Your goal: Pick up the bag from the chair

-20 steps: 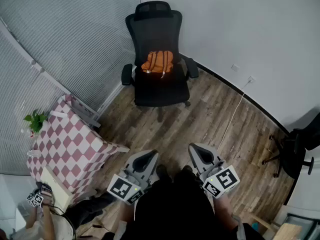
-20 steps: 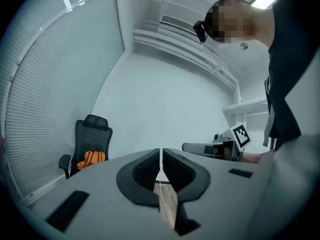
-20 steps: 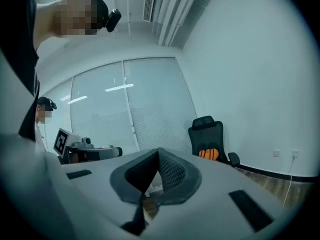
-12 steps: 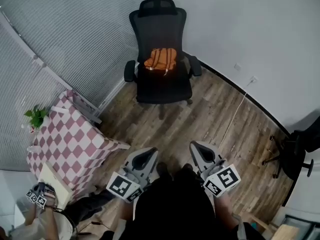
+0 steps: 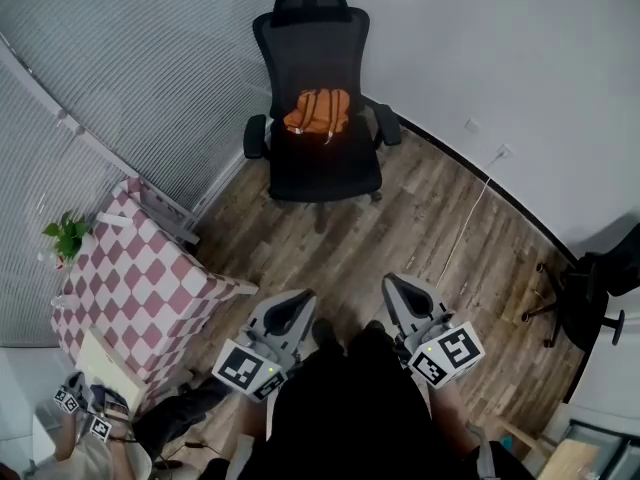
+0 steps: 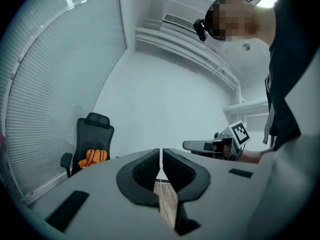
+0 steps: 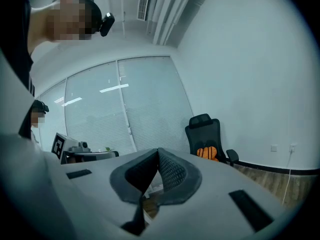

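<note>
An orange bag [image 5: 317, 112] with white straps lies on the seat of a black office chair [image 5: 312, 48] by the far wall, against the backrest. Both grippers are held close to my body, well short of the chair and pointing roughly toward it. My left gripper [image 5: 299, 297] has its jaws together with nothing between them. My right gripper [image 5: 391, 282] is likewise shut and empty. The left gripper view shows the bag [image 6: 93, 157] far off at left, beyond the closed jaws [image 6: 161, 152]. In the right gripper view the bag [image 7: 206, 153] sits right of the jaws [image 7: 158, 152].
A table with a pink checkered cloth [image 5: 140, 288] stands at left, with a small plant [image 5: 62, 236] on its far corner. A second black chair [image 5: 590, 288] stands at right. A white cable [image 5: 465, 218] runs across the wood floor. Another person [image 5: 90, 418] sits at lower left.
The head view has shifted slightly, so the chair and bag sit a little higher in the picture. Both grippers stay shut in nearly the same place by my body.
</note>
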